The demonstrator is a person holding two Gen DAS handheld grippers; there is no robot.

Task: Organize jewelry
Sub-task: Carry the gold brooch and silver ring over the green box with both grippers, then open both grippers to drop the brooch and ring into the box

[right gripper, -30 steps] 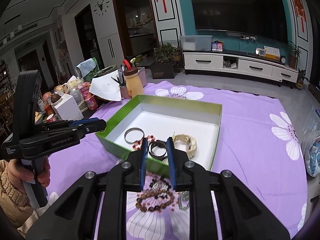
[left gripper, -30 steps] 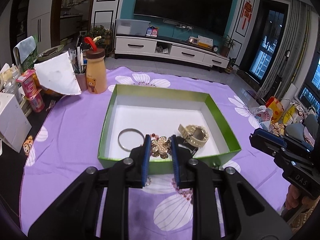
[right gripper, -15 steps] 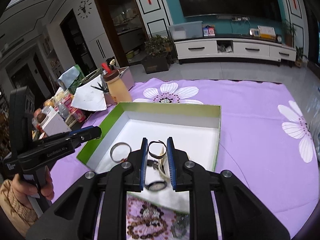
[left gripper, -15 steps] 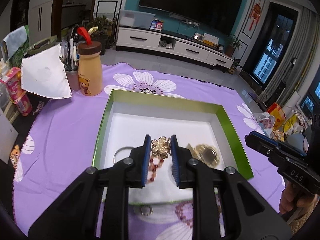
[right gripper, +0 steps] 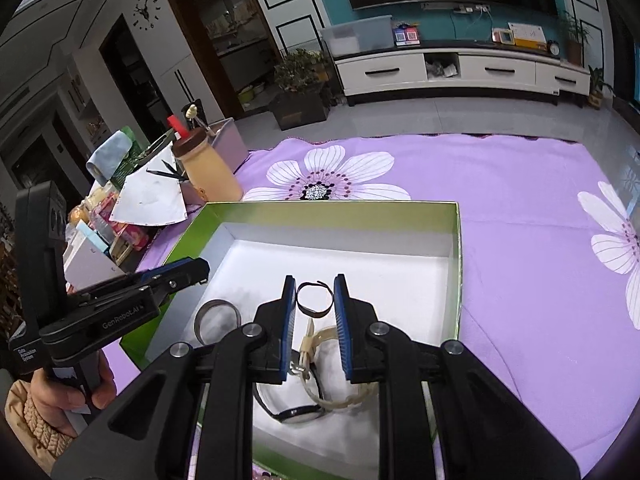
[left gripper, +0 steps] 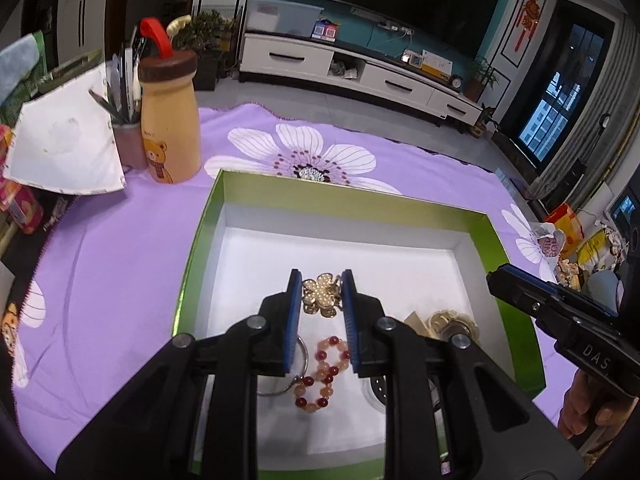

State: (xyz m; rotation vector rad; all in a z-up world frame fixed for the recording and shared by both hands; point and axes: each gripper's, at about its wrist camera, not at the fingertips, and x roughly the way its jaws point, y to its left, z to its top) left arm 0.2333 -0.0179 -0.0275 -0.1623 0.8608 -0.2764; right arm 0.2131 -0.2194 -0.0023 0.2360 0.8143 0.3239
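A green box (left gripper: pixel 202 232) with a white floor sits on the purple cloth; it also shows in the right wrist view (right gripper: pixel 456 248). My left gripper (left gripper: pixel 321 280) is shut on a gold flower brooch (left gripper: pixel 320 300), held over the box. Under it lie a red bead bracelet (left gripper: pixel 324 372), a silver ring (left gripper: pixel 280 384) and a cream watch (left gripper: pixel 452 322). My right gripper (right gripper: pixel 316 284) is shut on a thin dark bracelet (right gripper: pixel 314 300) above the box floor. Below it lie a cream watch strap (right gripper: pixel 332 360), a dark watch (right gripper: pixel 300 410) and a silver bangle (right gripper: pixel 218 318).
A beige bear bottle (left gripper: pixel 170 120), a pen cup (left gripper: pixel 128 136) and white paper (left gripper: pixel 64 148) stand left of the box. Snack packs and boxes (right gripper: pixel 104 236) crowd the table's left edge. Purple flowered cloth (right gripper: pixel 540 240) lies right of the box.
Both grippers have moved forward over the box with their pieces. The box's near wall has passed under the fingers, and the loose beads on the cloth have dropped out of view.
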